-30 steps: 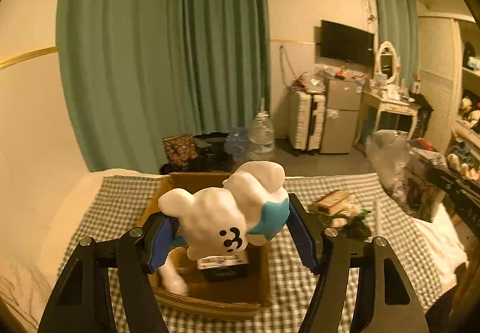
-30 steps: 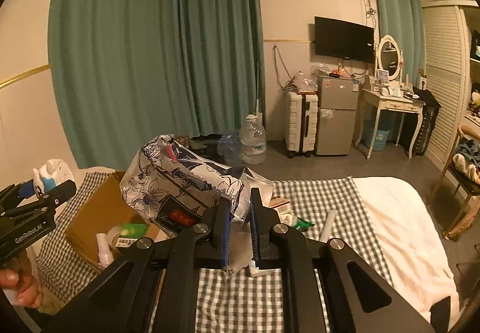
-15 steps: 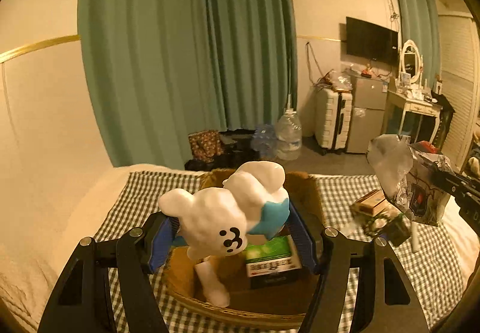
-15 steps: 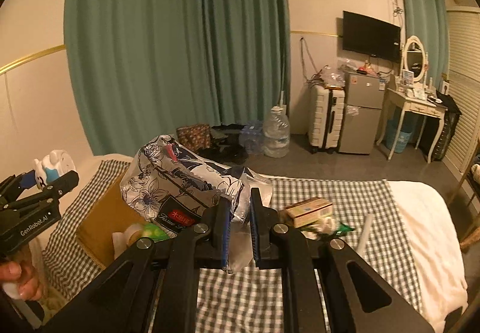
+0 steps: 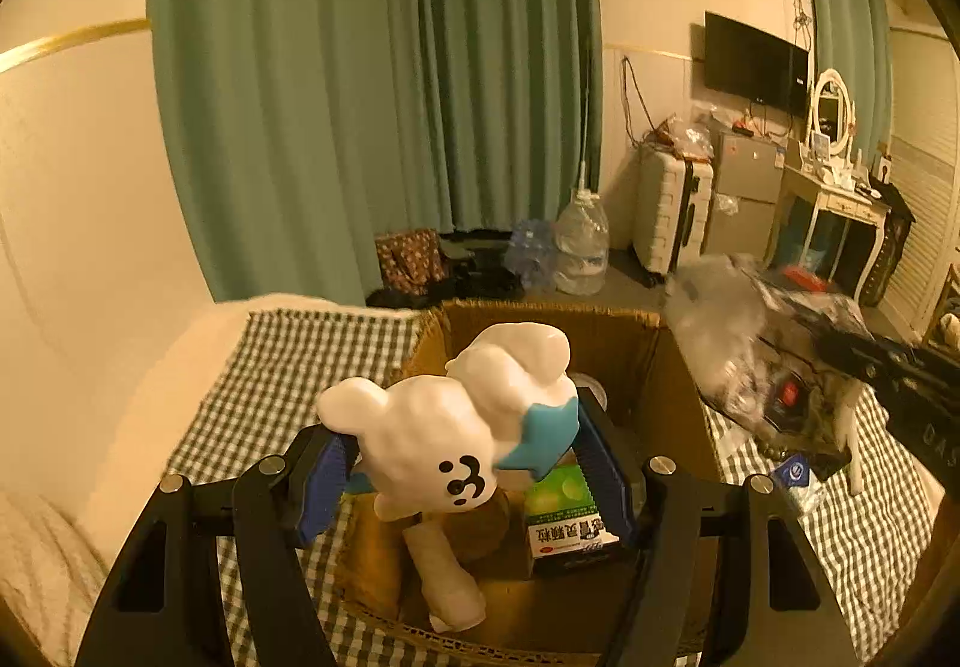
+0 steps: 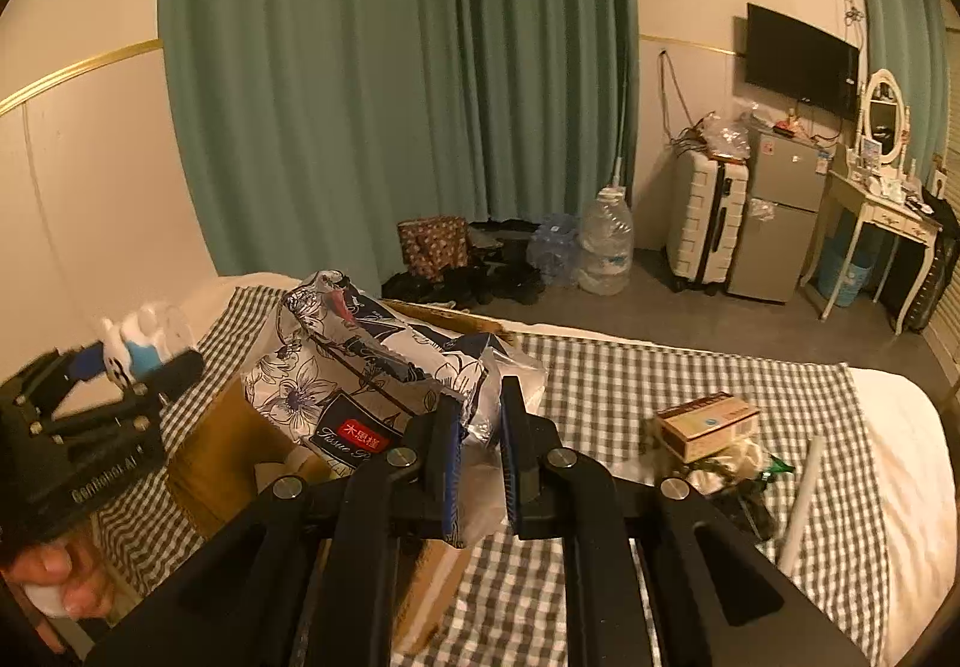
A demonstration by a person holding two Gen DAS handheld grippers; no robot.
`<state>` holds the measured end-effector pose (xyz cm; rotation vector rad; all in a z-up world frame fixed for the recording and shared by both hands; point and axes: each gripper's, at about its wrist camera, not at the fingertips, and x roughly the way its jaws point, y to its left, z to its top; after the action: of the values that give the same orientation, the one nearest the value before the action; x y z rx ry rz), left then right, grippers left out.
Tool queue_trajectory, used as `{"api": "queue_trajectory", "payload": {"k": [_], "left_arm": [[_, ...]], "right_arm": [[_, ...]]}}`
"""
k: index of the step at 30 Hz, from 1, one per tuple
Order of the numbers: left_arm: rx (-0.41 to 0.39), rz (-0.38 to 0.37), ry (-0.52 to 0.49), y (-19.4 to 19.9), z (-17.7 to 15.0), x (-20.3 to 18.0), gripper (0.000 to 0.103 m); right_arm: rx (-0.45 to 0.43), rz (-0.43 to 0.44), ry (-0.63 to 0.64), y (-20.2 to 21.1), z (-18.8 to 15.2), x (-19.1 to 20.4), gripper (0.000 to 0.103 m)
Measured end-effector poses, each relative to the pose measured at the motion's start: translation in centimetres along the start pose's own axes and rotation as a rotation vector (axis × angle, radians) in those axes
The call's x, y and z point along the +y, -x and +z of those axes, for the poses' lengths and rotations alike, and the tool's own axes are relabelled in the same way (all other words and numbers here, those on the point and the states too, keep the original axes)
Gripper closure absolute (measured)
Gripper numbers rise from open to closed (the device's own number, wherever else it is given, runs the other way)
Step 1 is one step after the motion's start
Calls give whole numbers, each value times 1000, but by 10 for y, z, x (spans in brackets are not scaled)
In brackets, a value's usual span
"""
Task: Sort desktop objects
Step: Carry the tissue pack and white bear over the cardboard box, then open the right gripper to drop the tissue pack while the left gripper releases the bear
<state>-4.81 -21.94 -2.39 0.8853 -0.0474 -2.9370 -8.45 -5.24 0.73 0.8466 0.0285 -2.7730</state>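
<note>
My left gripper [image 5: 459,463] is shut on a white cartoon figurine [image 5: 456,427] with a blue scarf, held above the open cardboard box [image 5: 540,319]. The box holds a green medicine carton [image 5: 567,517] and a white bottle [image 5: 444,571]. My right gripper [image 6: 480,457] is shut on a floral tissue pack [image 6: 360,385] in clear plastic, held over the box's right side [image 6: 228,463]. The left gripper with the figurine also shows in the right wrist view [image 6: 129,361]. The tissue pack shows blurred in the left wrist view [image 5: 762,367].
On the checkered cloth [image 6: 630,367] to the right lie a small tan carton [image 6: 705,424], a crumpled wrapper [image 6: 738,469] and a white tube [image 6: 801,499]. Beyond the table are green curtains, water jugs [image 6: 606,247], a suitcase and a fridge.
Both grippers have shifted left toward the box with their loads. The tissue pack has moved closer to the box's right wall. Both grips are unchanged.
</note>
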Motion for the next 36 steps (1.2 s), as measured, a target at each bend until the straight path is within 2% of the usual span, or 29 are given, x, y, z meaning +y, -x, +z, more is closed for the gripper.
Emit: {"api": "queue_trajectory", "payload": {"k": [13,21,25,28,29,31,33,36], "left_arm": [[160,-12,23,-61,-26,8,33],[214,1,-6,-85,-44,5,33],[208,1,-8,-86,-43,4,33],[200,-1,-8,-83,-41,6,32],[197,-1,-9,-83,-41,6,31],[191,5,-10,-80,-39,7,30],[187,7,-8,-77,-36,8,30],[171,14,-2,-69,-30,10,30]], "right_arm": [[107,62,52,-78,-2,31,91],[155,68,98,-112,-11,44,89],[173,84,93,-122,-17,43,88],[188,86,90,-126,-18,46,85],[194,98,83,-127,-19,46,80],[195,111,76,-125,-19,47,60],[173,105,78,-118,-16,47,51],[142,105,90,-105,-8,48,51]]}}
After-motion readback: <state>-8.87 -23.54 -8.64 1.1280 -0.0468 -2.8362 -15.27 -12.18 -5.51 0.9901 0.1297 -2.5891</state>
